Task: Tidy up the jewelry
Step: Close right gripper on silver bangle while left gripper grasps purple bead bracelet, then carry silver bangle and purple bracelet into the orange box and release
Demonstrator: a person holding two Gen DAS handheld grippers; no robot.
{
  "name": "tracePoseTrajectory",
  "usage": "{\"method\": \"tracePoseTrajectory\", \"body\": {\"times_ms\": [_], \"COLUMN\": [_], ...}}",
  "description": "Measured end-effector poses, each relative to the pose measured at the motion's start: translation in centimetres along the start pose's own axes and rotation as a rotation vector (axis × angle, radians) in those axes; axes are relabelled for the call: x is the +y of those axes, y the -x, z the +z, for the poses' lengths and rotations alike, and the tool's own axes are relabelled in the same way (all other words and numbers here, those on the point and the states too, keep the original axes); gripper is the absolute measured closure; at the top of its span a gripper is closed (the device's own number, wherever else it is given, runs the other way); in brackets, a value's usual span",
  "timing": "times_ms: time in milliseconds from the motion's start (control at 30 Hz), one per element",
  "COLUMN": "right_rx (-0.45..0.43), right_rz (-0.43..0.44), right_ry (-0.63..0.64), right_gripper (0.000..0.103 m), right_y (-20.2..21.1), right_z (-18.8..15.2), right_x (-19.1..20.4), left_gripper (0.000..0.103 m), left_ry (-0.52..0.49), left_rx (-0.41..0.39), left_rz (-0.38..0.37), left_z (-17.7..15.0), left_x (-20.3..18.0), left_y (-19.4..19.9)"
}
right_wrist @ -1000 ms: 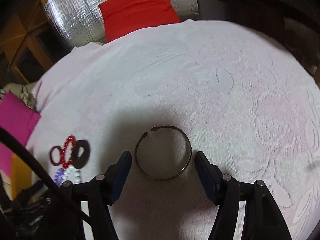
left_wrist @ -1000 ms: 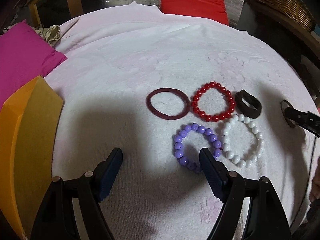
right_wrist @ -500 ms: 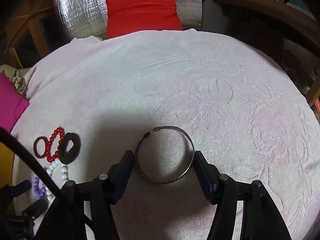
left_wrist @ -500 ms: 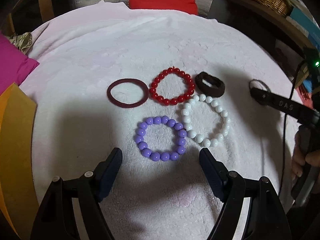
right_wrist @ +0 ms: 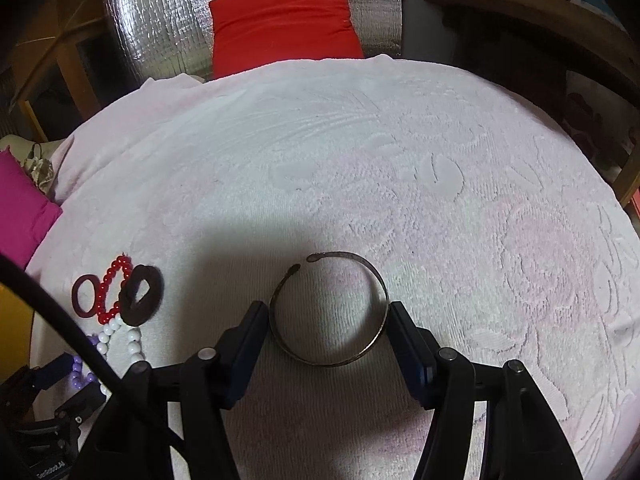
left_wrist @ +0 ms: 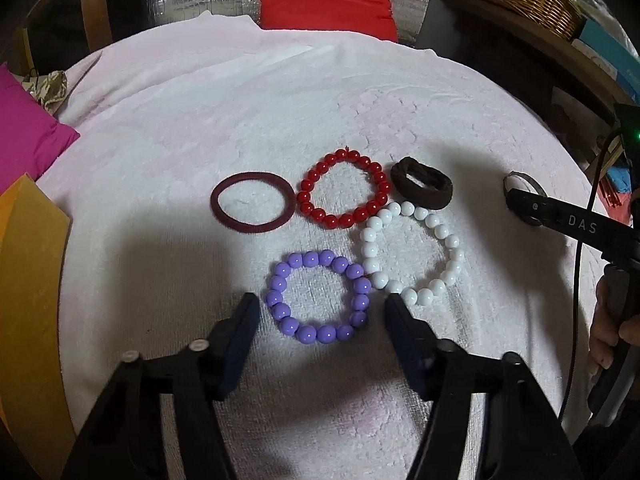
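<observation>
Left gripper [left_wrist: 320,312] is closing with the purple bead bracelet [left_wrist: 318,297] between its fingers, pads not yet pressing; the bracelet lies flat on the pink towel [left_wrist: 280,120], just nearer than the red bead bracelet [left_wrist: 343,189] and touching the white bead bracelet [left_wrist: 412,254] beside it. Judged light, round-beaded and slippery on a slack cord, so it should be pinched across opposite sides rather than on one bead. Right gripper [right_wrist: 328,320] stands part-spread around the open metal cuff bangle [right_wrist: 329,309], far right of the red bracelet, pads at or just off its sides; judged stiff, thin and springy, best held across its closed arc away from the gap.
</observation>
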State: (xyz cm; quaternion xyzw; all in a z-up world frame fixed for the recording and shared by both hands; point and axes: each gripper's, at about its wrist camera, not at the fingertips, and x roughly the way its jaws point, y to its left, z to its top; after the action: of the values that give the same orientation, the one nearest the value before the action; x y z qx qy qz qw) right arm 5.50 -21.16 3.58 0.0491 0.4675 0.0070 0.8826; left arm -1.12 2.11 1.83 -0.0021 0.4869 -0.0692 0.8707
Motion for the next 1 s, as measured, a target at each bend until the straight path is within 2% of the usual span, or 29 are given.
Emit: {"method": "tracePoseTrajectory", "body": {"times_ms": [67,100,200,267,333,733,1000], "right_rx": [-0.002,-0.003,-0.004,-0.005,-0.005,-0.007,-0.049], "right_rz": [-0.002,-0.004,-0.010,-0.013,-0.015,-0.002,0.077], "right_ry": [0.000,-0.001,-0.001,-0.003,-0.006,-0.032,-0.047], "right_gripper": [0.039,0.039,0.039,0.039,0.039,0.040,0.040], "right_y": [0.0,0.0,0.0,0.0,-0.1,0.3,2.0], "right_z": [0.0,0.0,-0.1,-0.1,0.0,0.1,0.0], "right_x": [0.0,0.1,0.2,0.3,0.3,0.0,0.8], "left_gripper": [0.053,0.063,0.081,0.083,0.094,0.094,0.094], "left_ry": [-0.007,-0.006,-0.005,-0.004,0.004,0.042,0.063], "left_rx": [-0.002,-0.003,0.000,-0.003,-0.008,-0.056,-0.104], "left_rz": [-0.005,-0.010,-0.041,-0.036,-0.039,-0.051,-0.055], "left_z": [-0.2,-0.2,-0.1,-0.2,-0.1,0.1,0.0], "left_x": [-0.2,-0.2,-0.1,0.1,0.4,1.5,2.1], "left_y": [0.3,0.4,0.6,0.7,0.8,2.2,4.2]}}
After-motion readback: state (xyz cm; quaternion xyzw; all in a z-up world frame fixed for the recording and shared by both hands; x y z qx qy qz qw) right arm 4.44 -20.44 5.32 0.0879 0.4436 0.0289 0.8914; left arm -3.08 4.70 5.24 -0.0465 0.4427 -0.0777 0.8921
